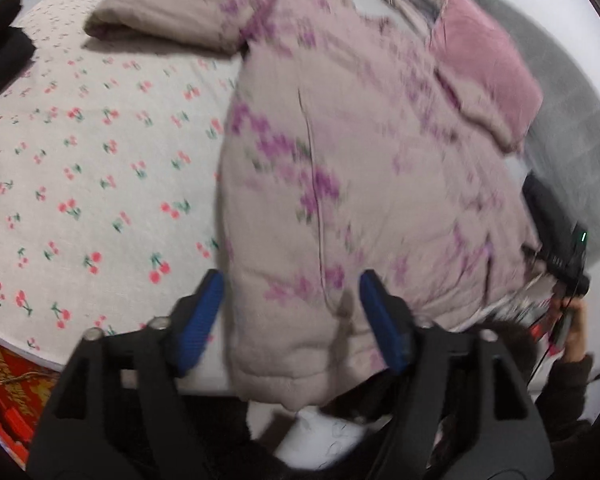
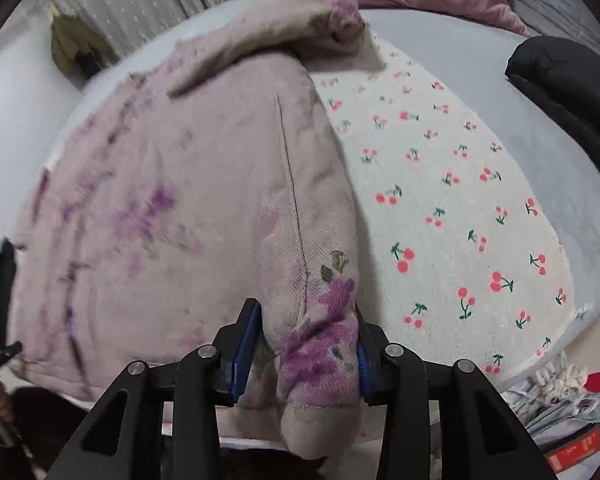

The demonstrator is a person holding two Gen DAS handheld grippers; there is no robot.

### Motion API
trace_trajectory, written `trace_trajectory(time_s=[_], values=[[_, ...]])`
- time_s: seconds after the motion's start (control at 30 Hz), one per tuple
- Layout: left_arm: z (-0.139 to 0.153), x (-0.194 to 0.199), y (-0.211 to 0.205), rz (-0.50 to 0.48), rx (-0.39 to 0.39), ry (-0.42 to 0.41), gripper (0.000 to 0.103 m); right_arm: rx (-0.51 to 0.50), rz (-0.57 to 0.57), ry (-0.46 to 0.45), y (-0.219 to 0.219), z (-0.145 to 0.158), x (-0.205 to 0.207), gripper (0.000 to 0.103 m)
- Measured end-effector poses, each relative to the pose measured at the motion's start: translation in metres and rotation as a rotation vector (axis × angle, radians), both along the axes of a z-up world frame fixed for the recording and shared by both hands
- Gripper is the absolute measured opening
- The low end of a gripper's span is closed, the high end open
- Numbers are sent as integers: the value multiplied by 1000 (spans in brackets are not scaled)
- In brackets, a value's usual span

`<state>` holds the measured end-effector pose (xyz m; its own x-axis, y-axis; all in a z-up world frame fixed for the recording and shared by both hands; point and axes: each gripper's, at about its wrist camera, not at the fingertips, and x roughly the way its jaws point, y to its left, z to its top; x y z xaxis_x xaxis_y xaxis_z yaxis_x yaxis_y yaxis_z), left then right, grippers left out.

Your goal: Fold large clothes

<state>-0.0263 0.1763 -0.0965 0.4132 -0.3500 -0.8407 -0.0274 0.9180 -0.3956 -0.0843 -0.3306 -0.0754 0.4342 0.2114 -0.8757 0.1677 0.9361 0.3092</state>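
The padded floral coat (image 1: 364,168) lies across the cherry-print sheet (image 1: 92,160), hem bulging off the bed's near edge. Left gripper (image 1: 292,312) hovers wide open over it, holding nothing. Right gripper (image 2: 308,340) straddles the thick corner roll, though I can't tell if it's really pinching, so that fold could slump.

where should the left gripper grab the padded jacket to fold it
Take the jacket by its thick bottom hem, at the corner nearest the left gripper, coming from the bed's near edge. The hem hangs slightly over that edge as a rolled ridge, so the jaws could straddle it. The right gripper has the other corner between its pads.
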Motion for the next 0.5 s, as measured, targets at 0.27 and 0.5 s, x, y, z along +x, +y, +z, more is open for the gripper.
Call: trace_trajectory(time_s=[0.27,0.5], values=[[-32,-3,-12,-69,-154,71,24,111,-35,-11,-12,-23,0,58],[4,-25,-15,-61,-79,-28,28,180,-4,-145,-15,34,-15,18]])
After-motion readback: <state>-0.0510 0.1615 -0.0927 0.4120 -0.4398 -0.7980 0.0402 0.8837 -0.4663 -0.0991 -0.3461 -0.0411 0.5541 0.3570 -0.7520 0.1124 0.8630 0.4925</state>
